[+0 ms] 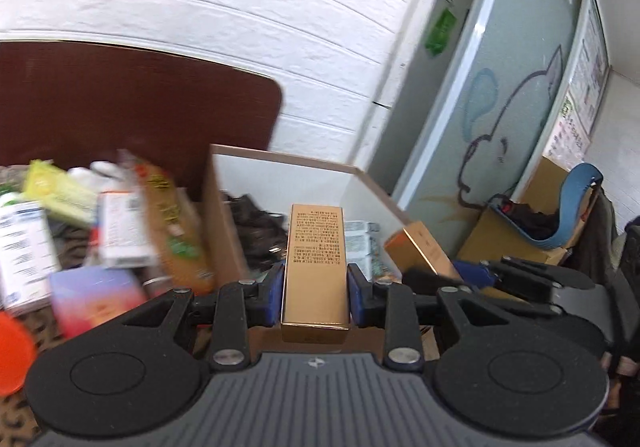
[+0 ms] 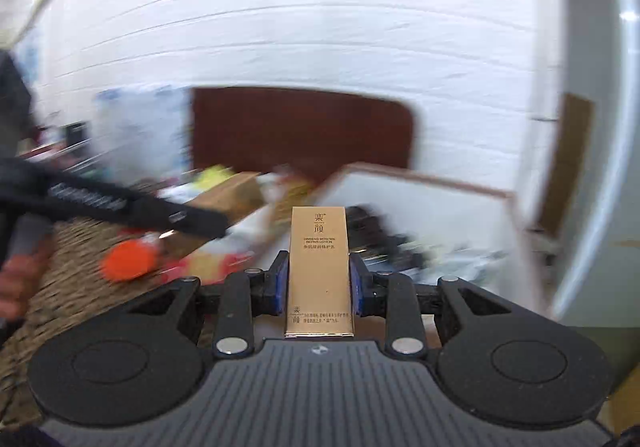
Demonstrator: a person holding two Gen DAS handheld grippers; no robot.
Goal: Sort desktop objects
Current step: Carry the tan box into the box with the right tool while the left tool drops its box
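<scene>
My left gripper (image 1: 315,289) is shut on a gold box (image 1: 315,267) with small black print, held above the front edge of an open cardboard box (image 1: 280,175) with white inner walls. My right gripper (image 2: 319,283) is shut on a second gold lotion box (image 2: 319,271); that box and gripper also show at the right of the left wrist view (image 1: 424,249). The cardboard box (image 2: 420,199) lies ahead and to the right in the blurred right wrist view. Dark items (image 1: 256,231) and a patterned pack (image 1: 362,243) lie inside it.
Left of the box a pile of packets and cartons (image 1: 120,223) lies on a patterned cloth, with an orange lid (image 1: 12,351) at the near left. A dark brown board (image 1: 140,107) leans on the white wall. A door and boxes stand at the right.
</scene>
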